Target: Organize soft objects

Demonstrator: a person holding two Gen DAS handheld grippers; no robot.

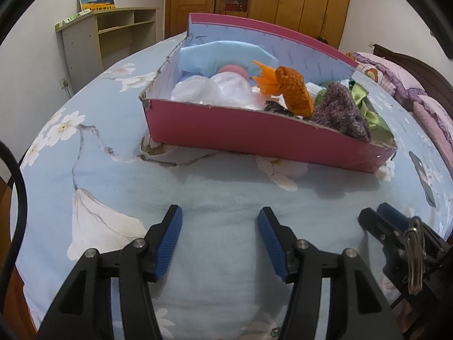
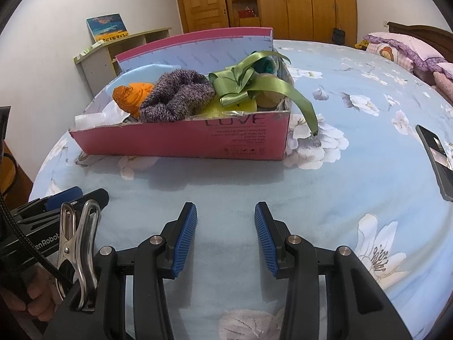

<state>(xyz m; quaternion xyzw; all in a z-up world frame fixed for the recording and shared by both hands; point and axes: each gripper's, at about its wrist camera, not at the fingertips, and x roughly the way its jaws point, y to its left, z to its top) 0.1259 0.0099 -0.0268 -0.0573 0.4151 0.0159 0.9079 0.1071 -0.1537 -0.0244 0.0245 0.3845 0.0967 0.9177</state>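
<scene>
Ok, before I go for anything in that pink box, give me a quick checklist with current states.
1. Left tool open, nothing between its pads: ok.
2. Right tool open, nothing held: ok.
3. Bedsheet between both tools and the pink box free of obstacles: ok.
4. Purple knit piece and orange knit piece on top and reachable: ok.
5. Green ribbon inside the box: not ok, its tail hangs over the wall.
6. Items under the pile: cannot tell.

Home bedroom: wide bed under a pale blue floral sheet (image 2: 325,192), frilled pink pillows (image 2: 407,51) against a dark wooden headboard (image 2: 419,29), tall wooden wardrobe (image 2: 311,2) and panelled door (image 2: 203,2) behind, low open shelf unit (image 1: 113,34) along a white wall.
</scene>
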